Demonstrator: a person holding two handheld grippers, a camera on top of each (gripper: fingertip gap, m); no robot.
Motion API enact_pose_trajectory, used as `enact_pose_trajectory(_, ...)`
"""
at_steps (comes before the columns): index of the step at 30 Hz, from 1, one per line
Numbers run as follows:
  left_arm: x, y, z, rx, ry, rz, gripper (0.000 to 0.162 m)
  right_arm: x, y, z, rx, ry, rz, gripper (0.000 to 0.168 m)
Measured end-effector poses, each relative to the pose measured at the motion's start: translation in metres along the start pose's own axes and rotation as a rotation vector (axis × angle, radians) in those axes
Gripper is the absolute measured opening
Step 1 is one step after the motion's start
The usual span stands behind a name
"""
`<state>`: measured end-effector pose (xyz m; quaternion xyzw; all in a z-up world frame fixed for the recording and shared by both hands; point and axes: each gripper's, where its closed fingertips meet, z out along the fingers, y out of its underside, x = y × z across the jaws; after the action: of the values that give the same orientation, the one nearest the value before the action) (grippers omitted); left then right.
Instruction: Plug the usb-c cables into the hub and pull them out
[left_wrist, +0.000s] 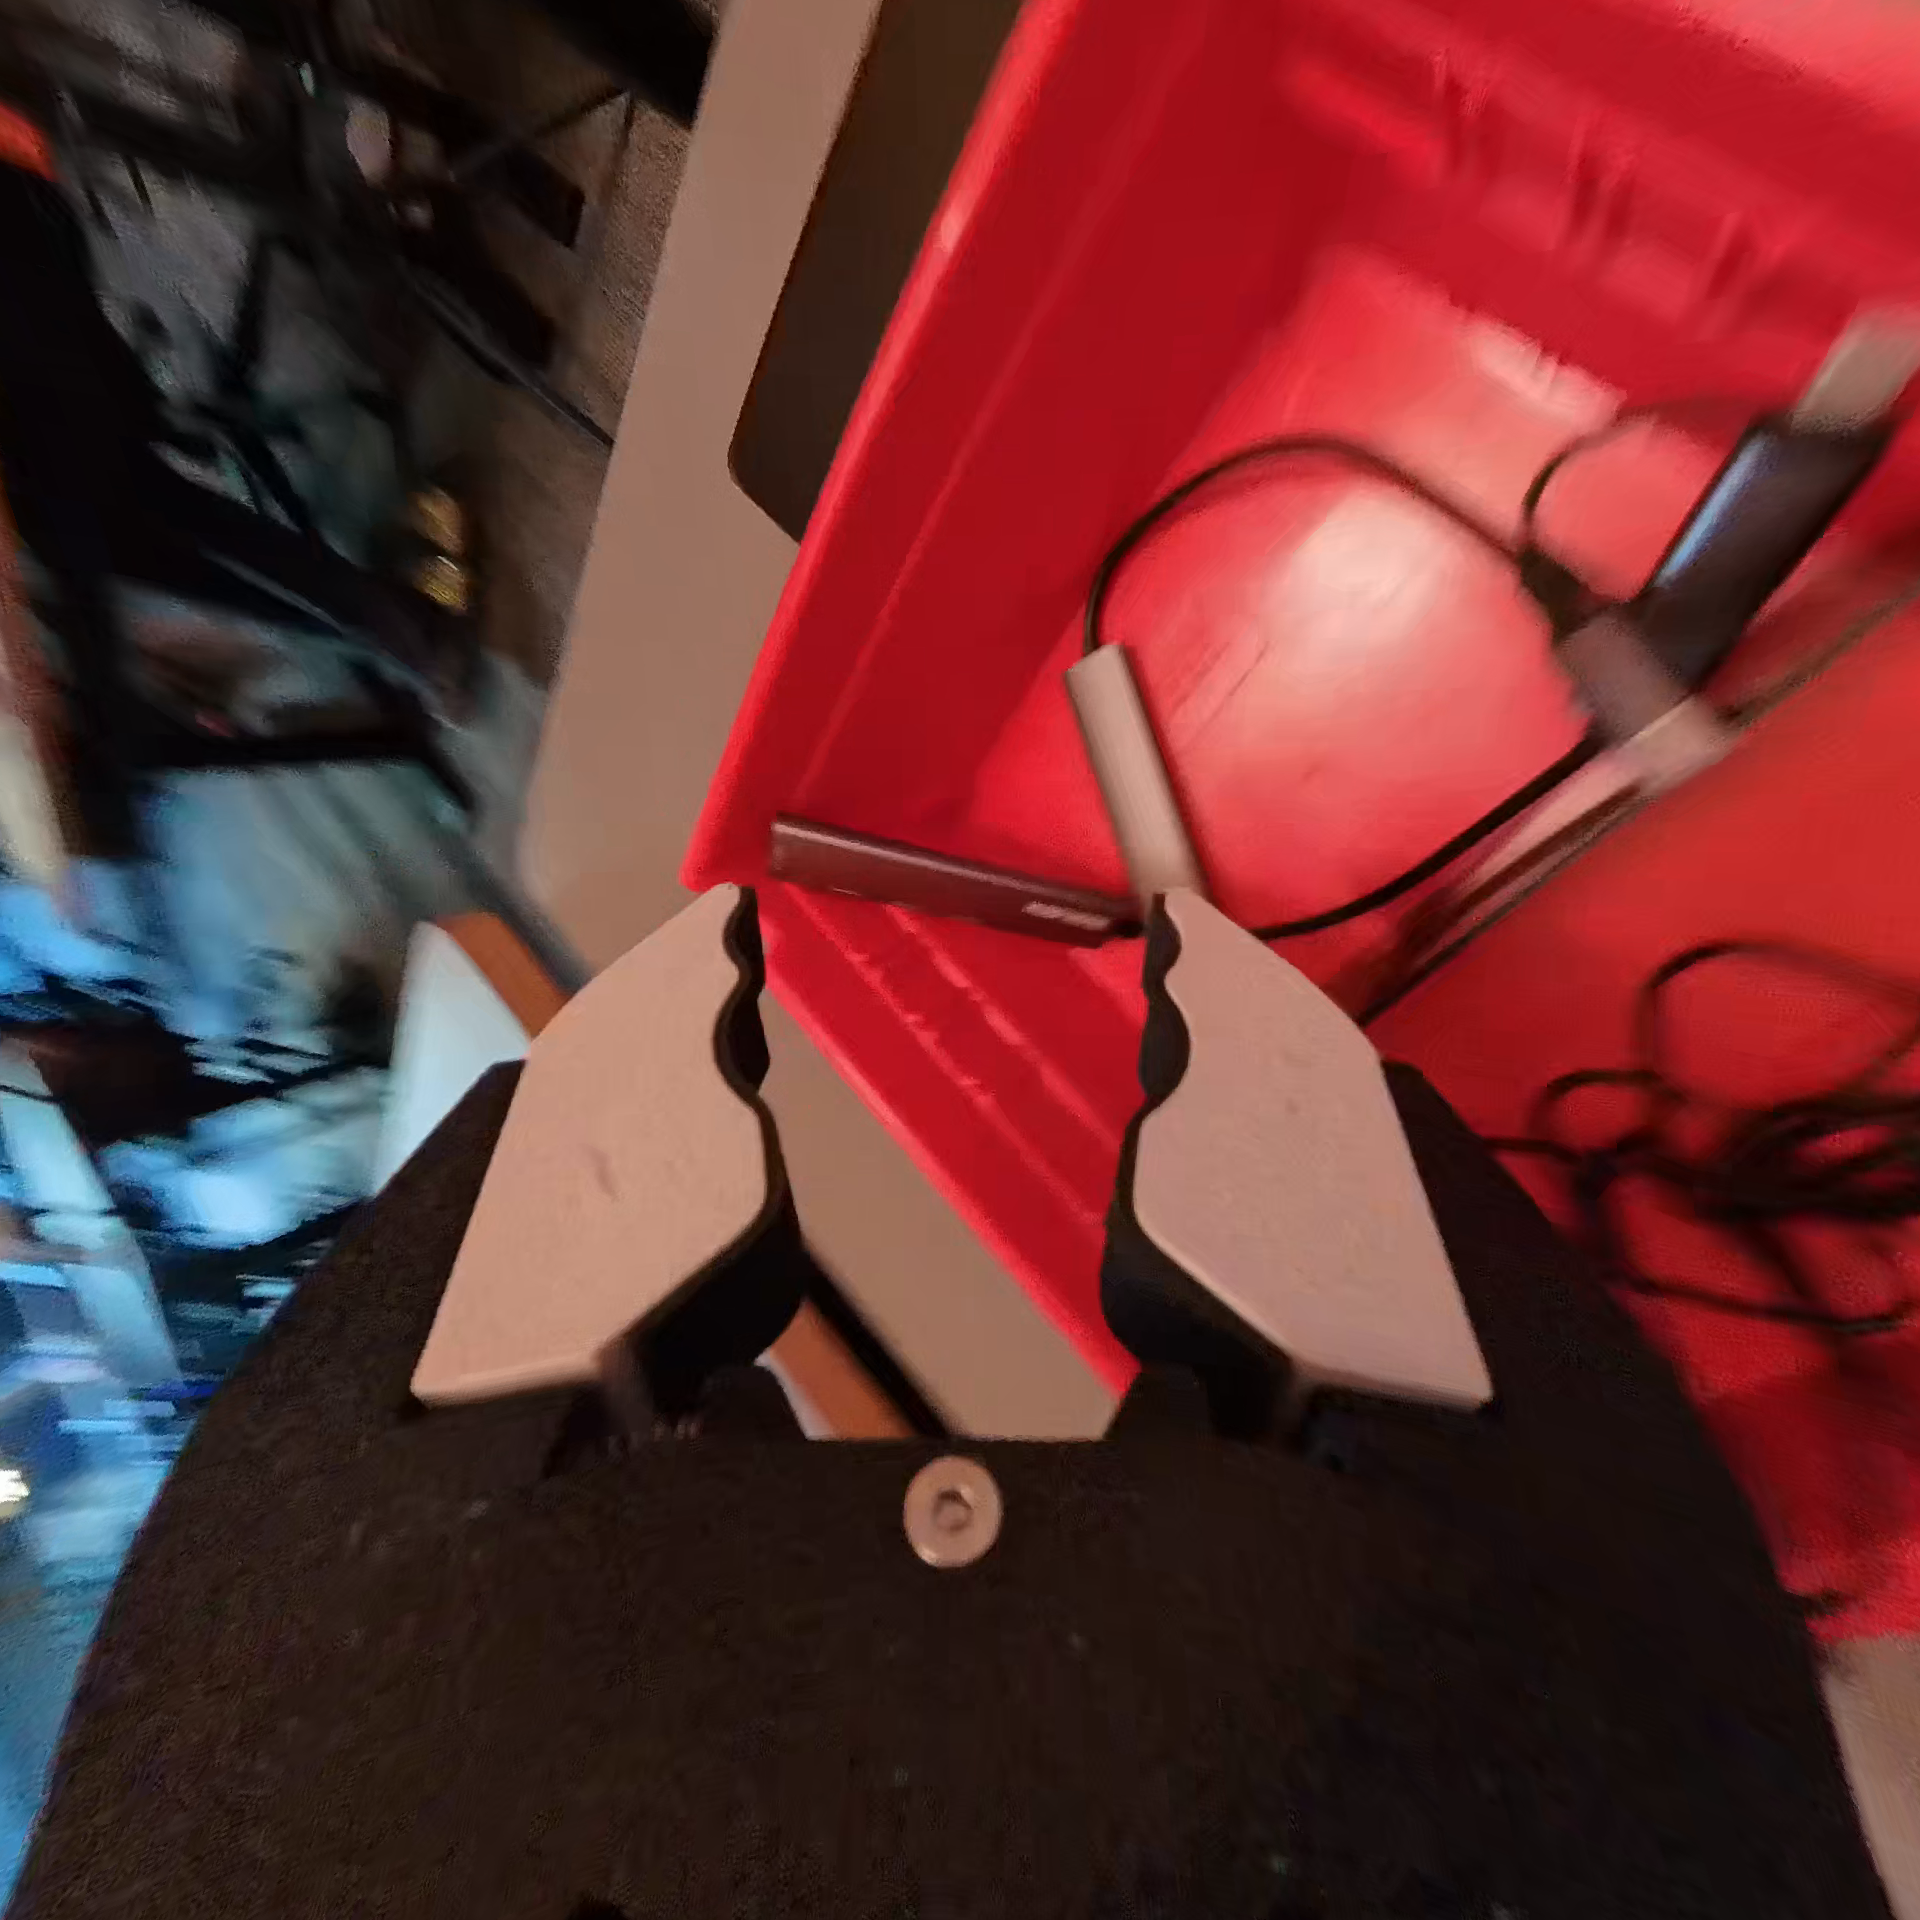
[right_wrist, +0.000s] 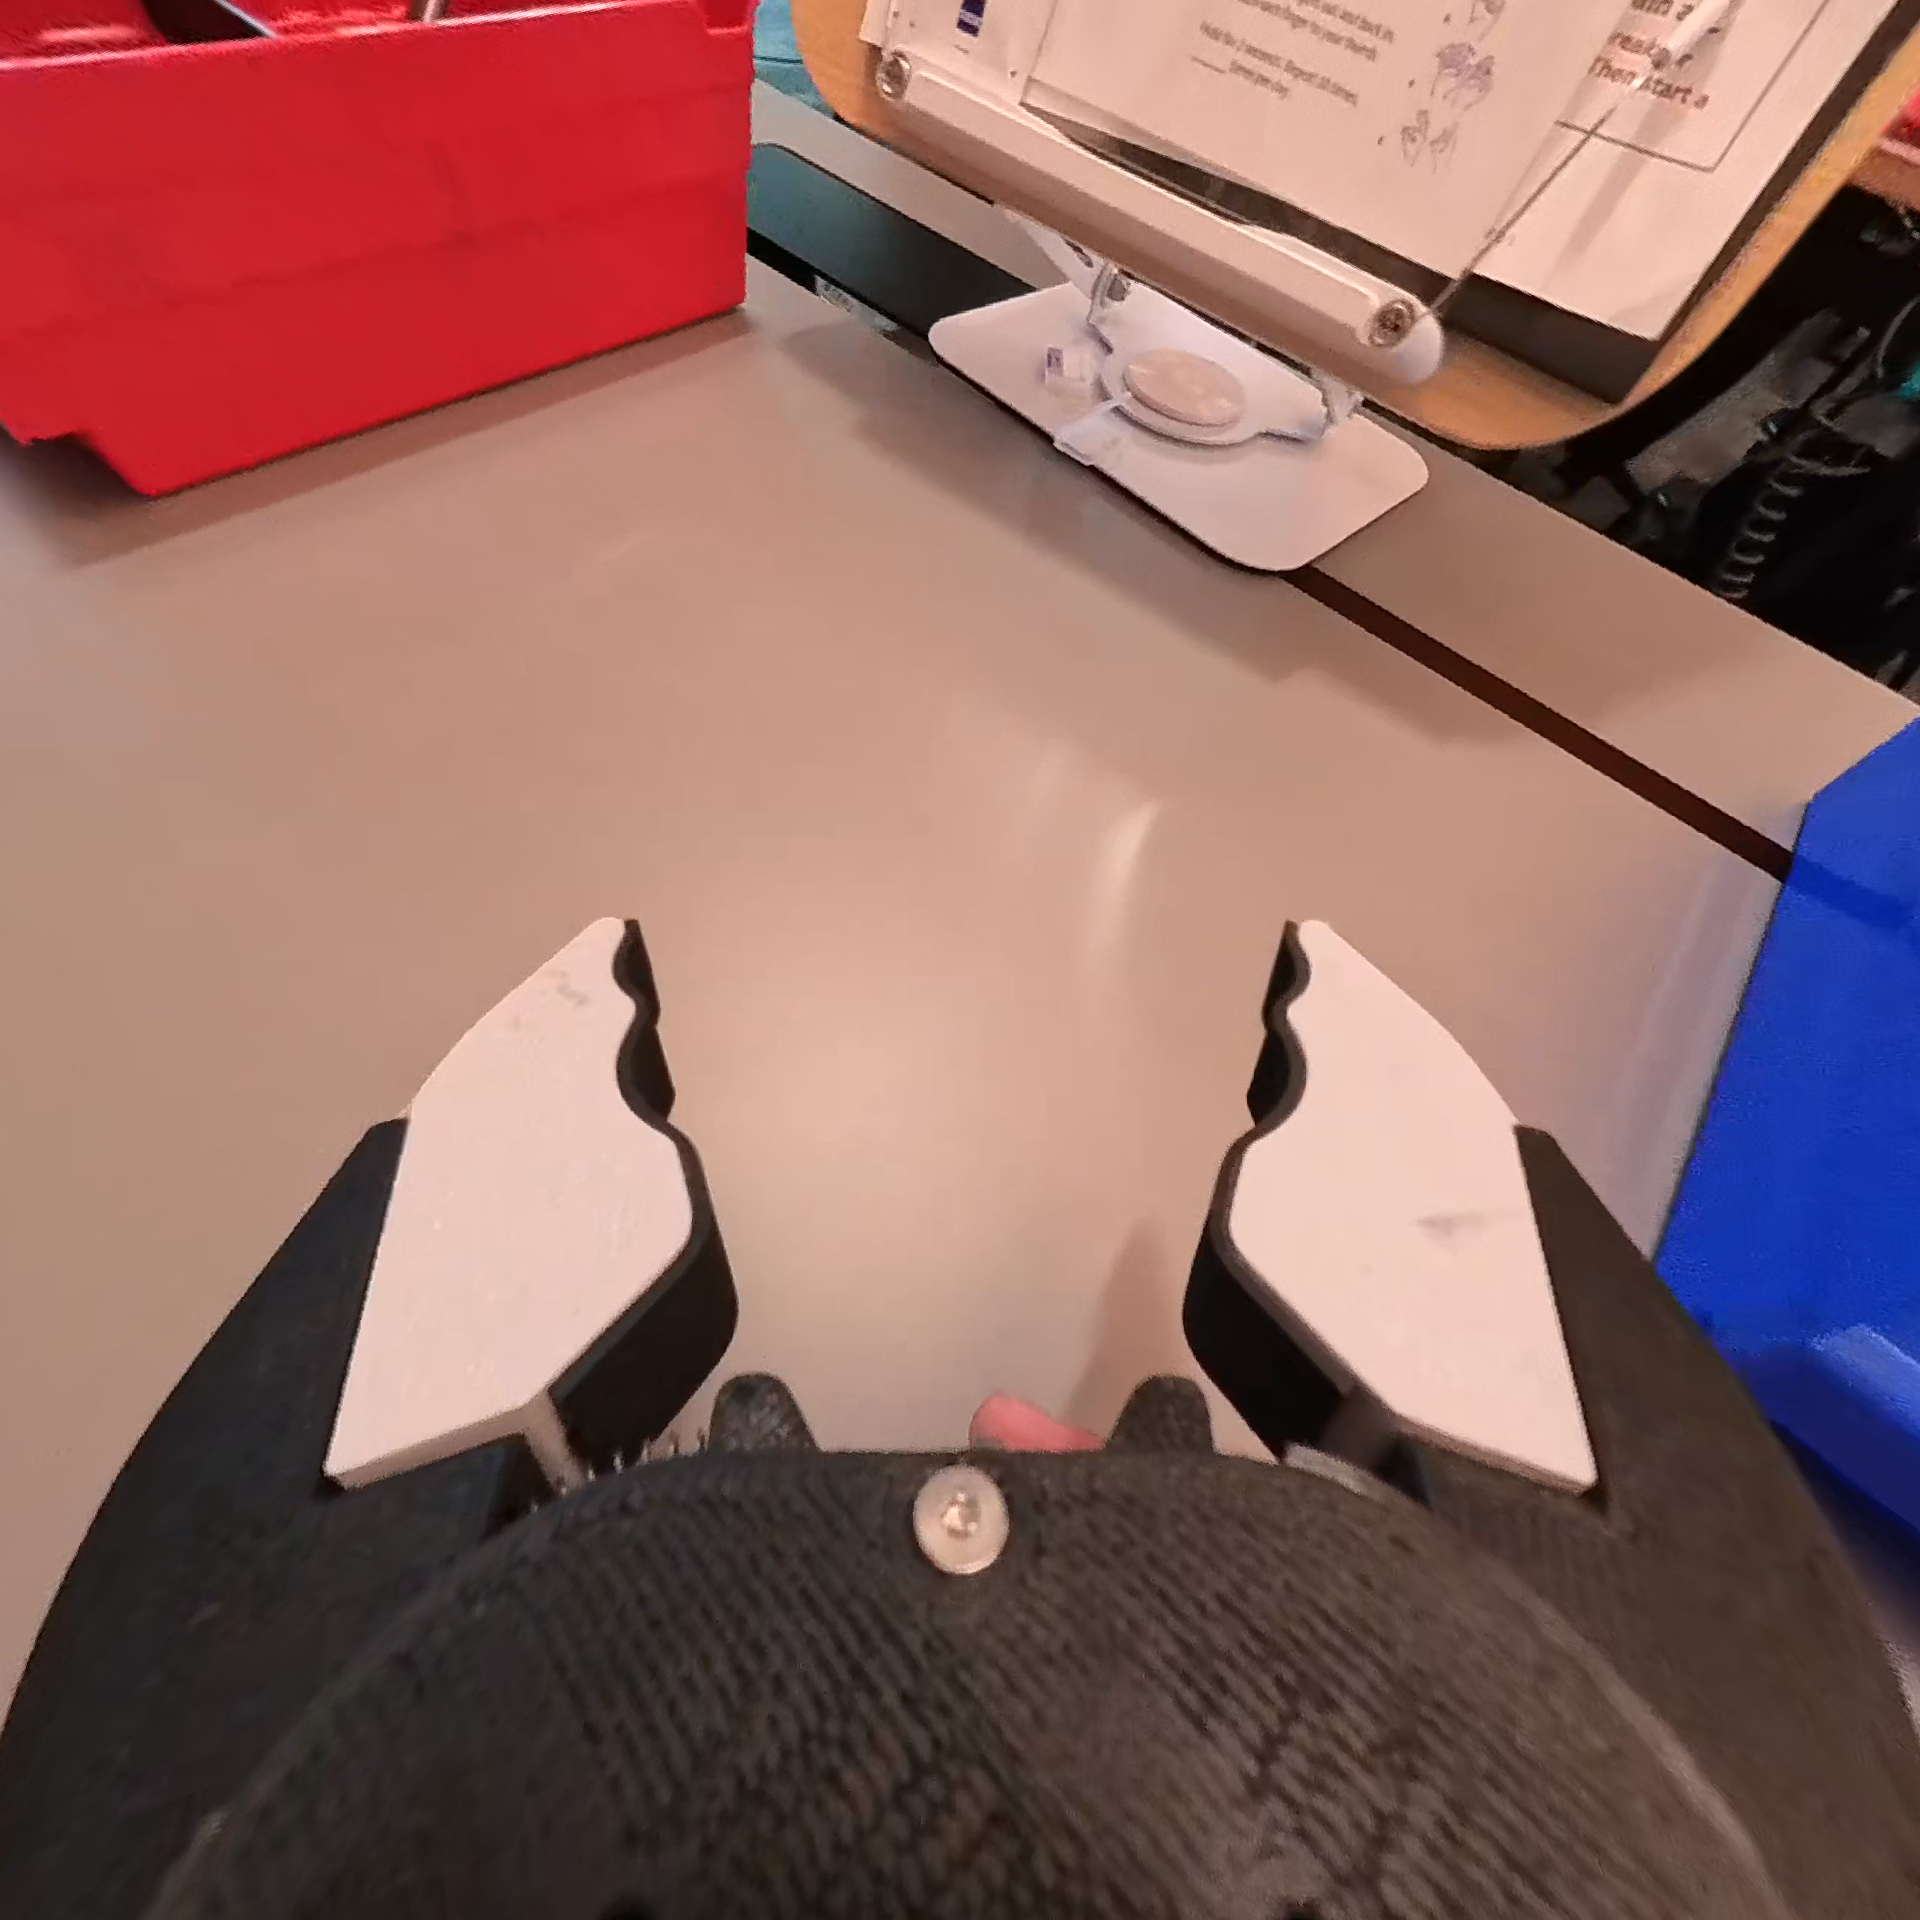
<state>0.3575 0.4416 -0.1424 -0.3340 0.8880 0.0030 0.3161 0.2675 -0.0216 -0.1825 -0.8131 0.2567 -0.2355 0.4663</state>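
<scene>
In the left wrist view a red bin (left_wrist: 1039, 436) holds several hubs and cables: a dark slim hub (left_wrist: 935, 883) by the near corner, a silver hub (left_wrist: 1127, 779) with a black cable (left_wrist: 1247, 457), and a blurred dark hub (left_wrist: 1745, 520) farther right. Tangled black cables (left_wrist: 1745, 1143) lie at the right. My left gripper (left_wrist: 951, 914) is open and empty, its tips just in front of the dark slim hub. My right gripper (right_wrist: 961, 945) is open and empty above the bare grey table (right_wrist: 831, 675).
In the right wrist view the red bin (right_wrist: 395, 239) stands at the far left and a blue bin (right_wrist: 1829, 1091) at the right edge. A white stand base (right_wrist: 1195, 436) with a board holding papers (right_wrist: 1351, 94) sits at the table's far edge. The left gripper's tips are roughly 50 cm from the right gripper's.
</scene>
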Motion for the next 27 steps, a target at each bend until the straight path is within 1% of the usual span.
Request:
enact_pose_trajectory(2, -0.002, 0.002, 0.014, -0.068, -0.044, 0.285, 0.071, 0.007, 0.005, 0.000, -0.009, 0.011, 0.015, 0.111)
enact_pose_trajectory(4, 0.004, 0.007, 0.029, -0.145, -0.033, 0.565, 0.073, 0.010, 0.012, 0.002, -0.025, 0.001, 0.031, 0.111)
enact_pose_trajectory(5, 0.007, 0.010, 0.037, -0.189, -0.024, 0.676, 0.074, 0.011, 0.014, 0.002, -0.032, 0.000, 0.037, 0.111)
enact_pose_trajectory(8, 0.015, 0.025, 0.059, -0.335, 0.051, 0.867, 0.077, 0.018, 0.020, 0.002, -0.044, 0.010, 0.042, 0.110)
enact_pose_trajectory(10, 0.018, 0.034, 0.069, -0.420, 0.101, 0.908, 0.078, 0.024, 0.022, 0.000, -0.047, 0.025, 0.040, 0.110)
enact_pose_trajectory(14, 0.017, 0.048, 0.083, -0.532, 0.180, 0.896, 0.076, 0.031, 0.027, -0.001, -0.052, 0.037, 0.058, 0.110)
enact_pose_trajectory(19, 0.020, 0.058, 0.089, -0.601, 0.264, 0.939, 0.054, 0.032, 0.031, 0.000, -0.063, 0.031, 0.047, 0.109)
enact_pose_trajectory(22, 0.018, 0.059, 0.092, -0.621, 0.277, 0.961, 0.044, 0.031, 0.035, 0.001, -0.078, 0.024, 0.042, 0.109)
enact_pose_trajectory(24, 0.016, 0.060, 0.095, -0.630, 0.271, 0.961, 0.033, 0.033, 0.038, 0.001, -0.090, 0.032, 0.036, 0.108)
enact_pose_trajectory(27, 0.016, 0.062, 0.094, -0.648, 0.280, 0.971, 0.027, 0.036, 0.039, 0.000, -0.093, 0.042, 0.032, 0.107)
